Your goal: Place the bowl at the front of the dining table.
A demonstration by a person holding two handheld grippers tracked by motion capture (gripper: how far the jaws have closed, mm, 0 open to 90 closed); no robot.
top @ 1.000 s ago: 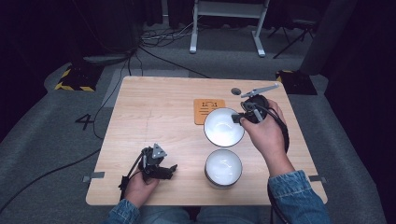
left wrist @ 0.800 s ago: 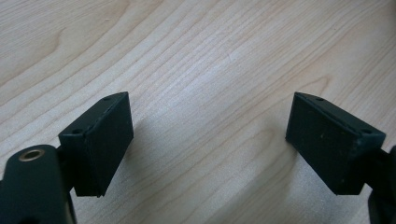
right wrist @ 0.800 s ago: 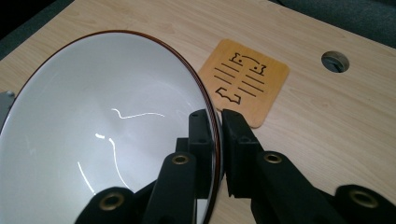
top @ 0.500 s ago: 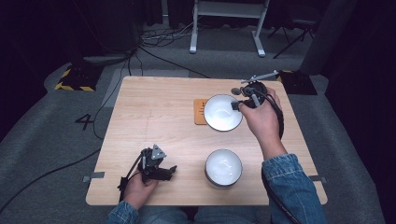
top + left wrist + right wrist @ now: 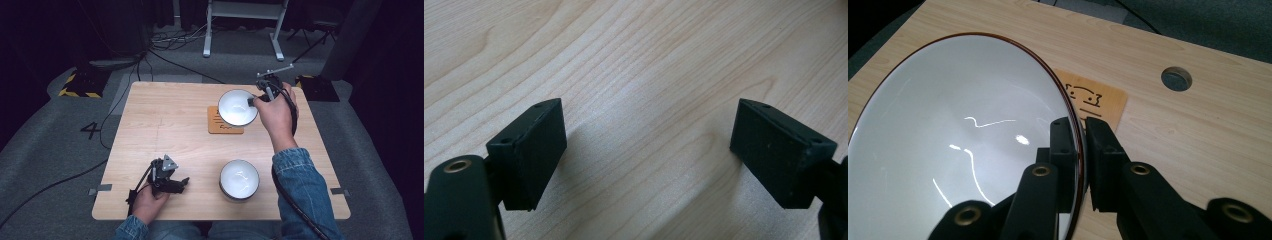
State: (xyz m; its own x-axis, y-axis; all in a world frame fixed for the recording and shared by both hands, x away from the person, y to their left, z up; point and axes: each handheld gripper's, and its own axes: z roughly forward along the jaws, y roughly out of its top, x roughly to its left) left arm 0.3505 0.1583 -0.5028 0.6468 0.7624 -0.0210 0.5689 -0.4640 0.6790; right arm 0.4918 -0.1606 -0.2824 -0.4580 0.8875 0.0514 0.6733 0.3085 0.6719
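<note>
The pale wooden worktop (image 5: pixel 165 120) lies bare across its nine-to-twelve o'clock quarter, giving wide passage. Toward five o'clock a white bowl with a dark rim (image 5: pixel 239 179) stands in the way. Toward one o'clock a flat orange wooden coaster (image 5: pixel 220 125) lies low, seemingly beneath a second, lifted white bowl (image 5: pixel 237 107).

Pale wood desk (image 5: pixel 165 120) on grey carpet (image 5: pixel 45 150), a "4" (image 5: pixel 92 130) marked at left. White metal stand (image 5: pixel 243 25) behind, black cables (image 5: pixel 170 42) trailing. Hazard-striped block (image 5: pixel 80 82) far left. Surroundings dark; light falls on the desk.
</note>
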